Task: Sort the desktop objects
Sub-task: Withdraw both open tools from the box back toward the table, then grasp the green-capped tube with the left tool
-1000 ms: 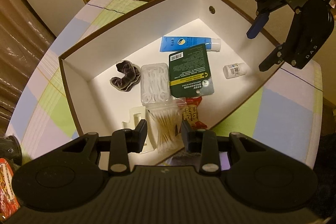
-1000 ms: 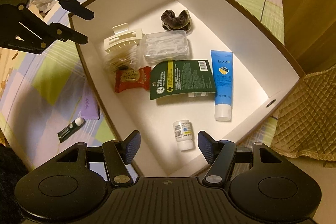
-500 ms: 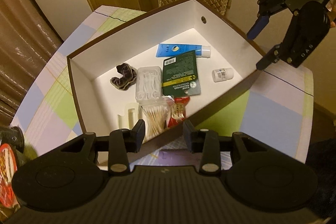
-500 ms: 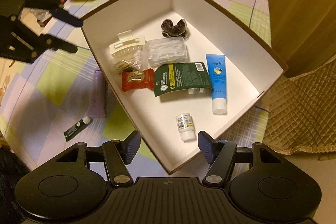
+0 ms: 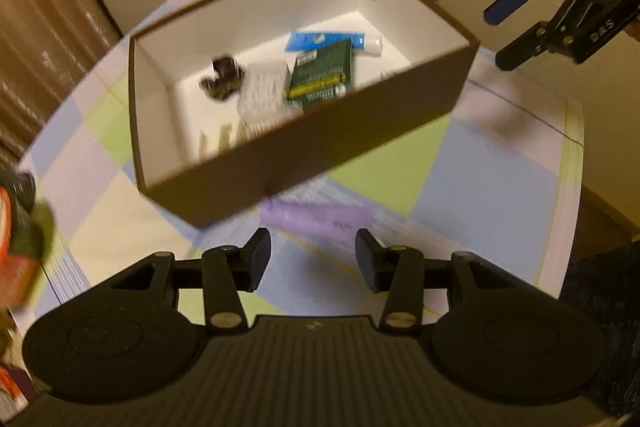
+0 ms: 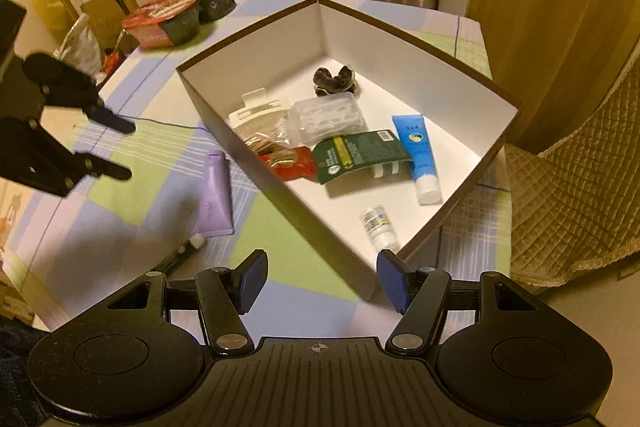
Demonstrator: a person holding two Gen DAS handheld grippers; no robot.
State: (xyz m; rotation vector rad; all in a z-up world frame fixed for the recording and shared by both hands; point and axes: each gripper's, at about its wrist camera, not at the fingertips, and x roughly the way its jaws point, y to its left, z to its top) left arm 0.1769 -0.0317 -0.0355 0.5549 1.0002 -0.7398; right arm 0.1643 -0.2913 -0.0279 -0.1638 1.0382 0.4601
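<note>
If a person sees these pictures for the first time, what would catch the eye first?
The big white box in the middle of the checked table, full of small toiletries. Then the purple tube lying outside it, beside its left wall, and the two open claws, left and right, both empty.

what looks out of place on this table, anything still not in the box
Yes: a purple tube lies on the checked tablecloth beside the box, and a small dark tube lies near its cap end. Everything else sortable sits inside the box. Both grippers are open and hold nothing.
</note>
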